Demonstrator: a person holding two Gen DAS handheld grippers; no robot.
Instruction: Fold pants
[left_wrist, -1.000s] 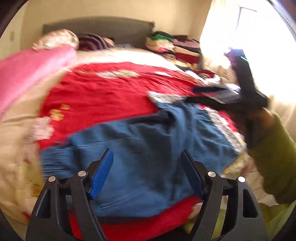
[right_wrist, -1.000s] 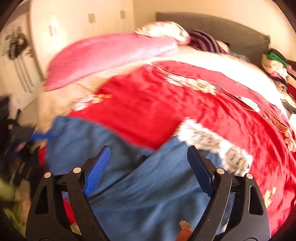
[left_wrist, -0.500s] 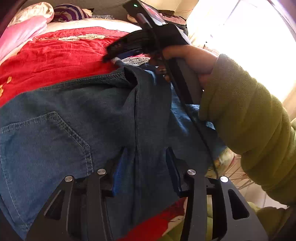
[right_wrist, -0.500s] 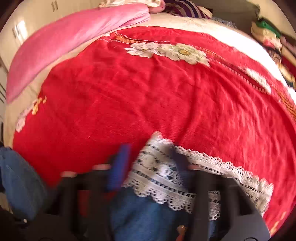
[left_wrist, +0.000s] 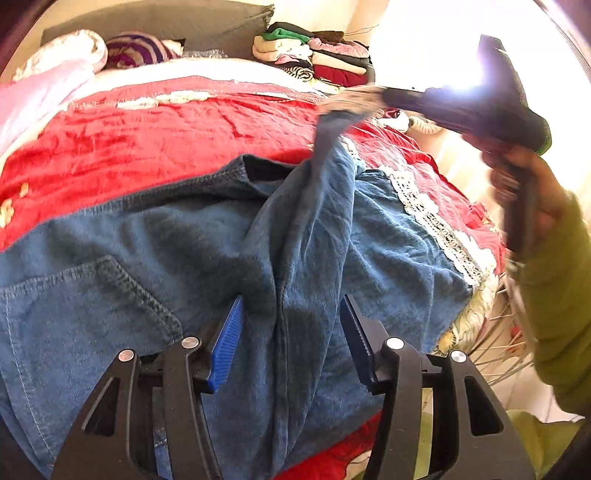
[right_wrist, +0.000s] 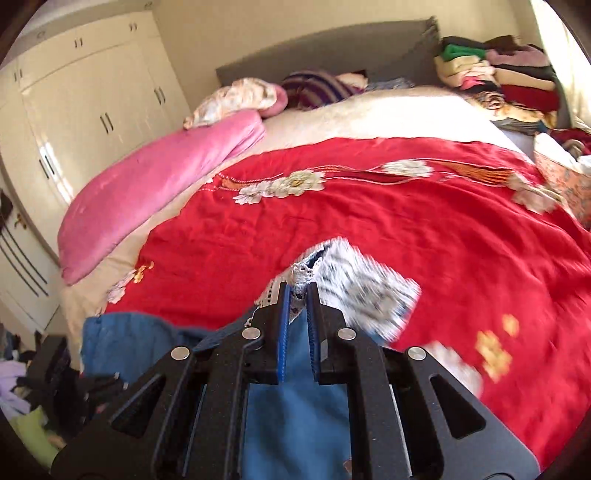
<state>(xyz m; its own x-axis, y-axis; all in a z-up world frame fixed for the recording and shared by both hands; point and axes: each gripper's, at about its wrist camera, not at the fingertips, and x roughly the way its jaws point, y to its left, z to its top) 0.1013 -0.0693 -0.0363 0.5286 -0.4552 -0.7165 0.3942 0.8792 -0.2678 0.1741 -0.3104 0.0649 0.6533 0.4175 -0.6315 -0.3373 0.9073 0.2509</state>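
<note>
since the earlier frame right gripper (right_wrist: 297, 291) clamped the lace hem (right_wrist: 354, 284) of the pants (left_wrist: 303, 236) and lifted that leg toward 1 o'clock. left gripper (left_wrist: 291, 314) sits low at 6 o'clock, jaws opening, straddling a raised denim fold, pads not pressing. pants lie on red blanket (left_wrist: 147, 147). folded clothes stack (left_wrist: 314, 55) far at 12 o'clock.

Blue denim pants (left_wrist: 155, 266), lace-trimmed hem lifted, on red bedspread (left_wrist: 155, 140)
</note>
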